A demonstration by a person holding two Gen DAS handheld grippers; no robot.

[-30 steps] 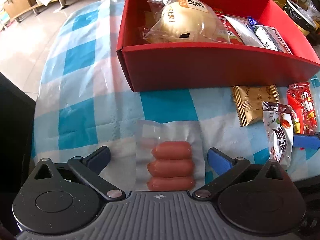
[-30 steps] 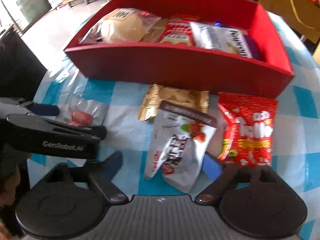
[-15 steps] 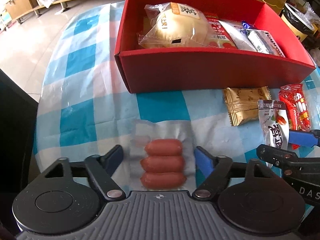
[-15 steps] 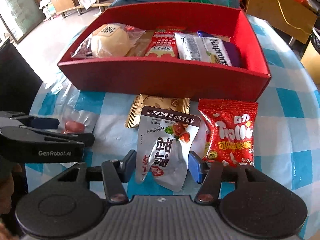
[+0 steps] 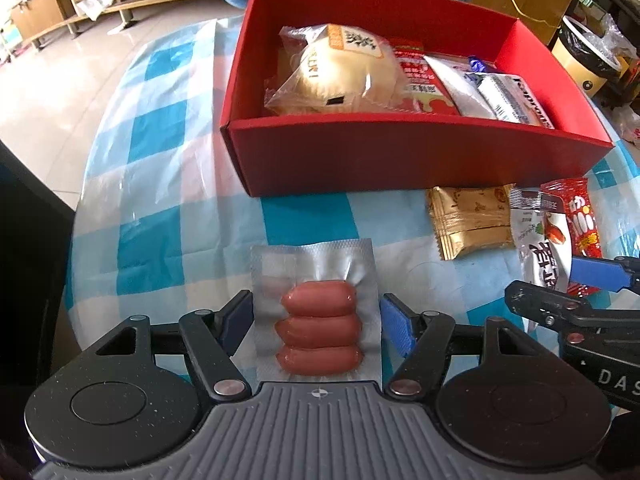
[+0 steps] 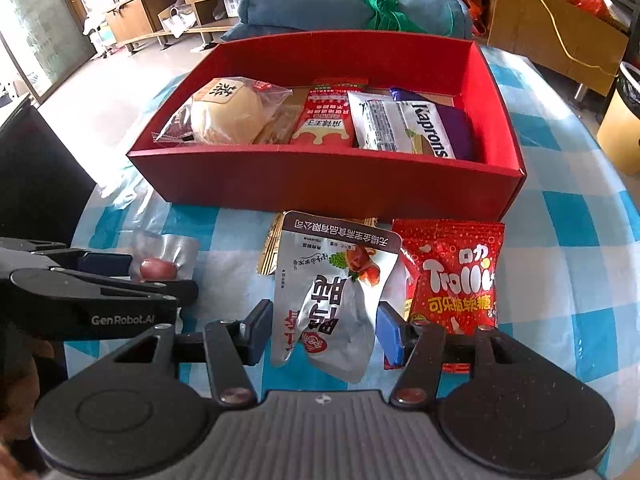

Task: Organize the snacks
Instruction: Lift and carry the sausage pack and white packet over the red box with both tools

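Left gripper [image 5: 316, 318] has closed from wide open and now clamps the vacuum pack of sausages [image 5: 318, 328] near the front edge of the surface [image 5: 168, 184]; both pads sit on the pack's sides. Right gripper [image 6: 322, 330] has likewise narrowed and grips the silver pouch [image 6: 332, 296], which now looks raised off the cloth. Both picks appear made. Left on the surface just behind: red gummy bag [image 6: 454, 280] beside the pouch, gold packet [image 5: 470, 220] against the box. Farther back, the red box [image 6: 328, 182] already holds a wrapped bun [image 6: 228, 114] and wafer packs. Judgement: next, carry both into the box.
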